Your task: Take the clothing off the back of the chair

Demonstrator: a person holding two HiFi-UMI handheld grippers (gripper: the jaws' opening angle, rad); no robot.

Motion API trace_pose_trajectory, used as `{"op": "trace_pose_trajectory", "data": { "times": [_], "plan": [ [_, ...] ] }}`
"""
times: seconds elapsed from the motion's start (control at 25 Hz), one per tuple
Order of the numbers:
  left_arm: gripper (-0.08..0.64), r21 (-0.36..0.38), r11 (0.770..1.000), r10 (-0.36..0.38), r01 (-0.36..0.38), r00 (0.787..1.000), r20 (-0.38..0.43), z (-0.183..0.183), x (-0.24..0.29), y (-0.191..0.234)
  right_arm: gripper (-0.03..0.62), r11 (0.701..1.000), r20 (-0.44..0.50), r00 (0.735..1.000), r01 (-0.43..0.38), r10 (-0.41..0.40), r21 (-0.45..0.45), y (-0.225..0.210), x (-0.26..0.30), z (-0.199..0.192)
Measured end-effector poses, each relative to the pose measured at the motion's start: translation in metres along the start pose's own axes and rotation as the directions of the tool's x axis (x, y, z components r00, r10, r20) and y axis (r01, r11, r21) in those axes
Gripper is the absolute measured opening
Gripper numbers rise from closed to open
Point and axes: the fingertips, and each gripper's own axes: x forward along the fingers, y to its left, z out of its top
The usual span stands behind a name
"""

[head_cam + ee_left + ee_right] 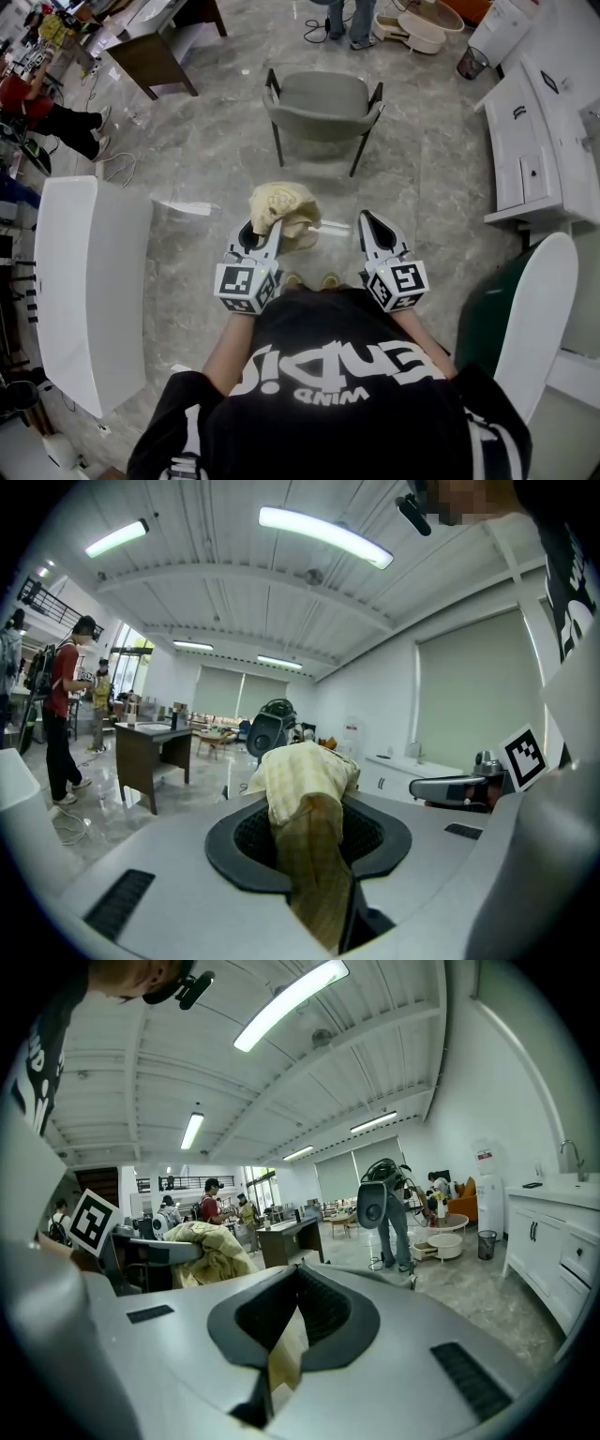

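Note:
A pale yellow checked piece of clothing [281, 208] hangs bunched in front of me, above the floor and clear of the grey chair [323, 103], whose back is bare. My left gripper [265, 228] is shut on it. In the left gripper view the clothing [305, 780] fills the jaws of the left gripper [311, 810] and droops over them. My right gripper [373, 225] stands level beside it, to the right. In the right gripper view a narrow strip of the same yellow clothing [284, 1352] shows pinched between the jaws of the right gripper [298, 1309]. The bunched part [208, 1251] lies to its left.
A long white table [89, 281] stands at my left and white cabinets [525, 141] at my right. A brown desk [150, 56] is beyond on the left. A person's legs [342, 23] stand behind the chair. Another person [47, 117] is at far left.

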Motion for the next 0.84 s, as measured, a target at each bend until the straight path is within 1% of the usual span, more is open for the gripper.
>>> {"op": "trace_pose_trajectory", "data": {
  "times": [0.32, 0.64, 0.84],
  "plan": [
    [0.13, -0.005, 1.0, 0.005, -0.005, 1.0, -0.01, -0.001, 0.003, 0.004, 0.014, 1.0, -0.002, 1.0, 0.003, -0.003, 0.0, -0.002, 0.004, 0.0],
    [0.13, -0.003, 1.0, -0.015, 0.015, 1.0, -0.01, 0.004, 0.006, 0.005, 0.014, 1.0, 0.0, 1.0, 0.006, -0.006, -0.004, 0.002, 0.008, 0.003],
    [0.13, 0.005, 1.0, -0.023, 0.023, 0.999, -0.023, 0.003, 0.003, 0.012, 0.014, 1.0, -0.002, 1.0, 0.015, -0.015, 0.004, 0.006, 0.01, 0.002]
  ]
}}
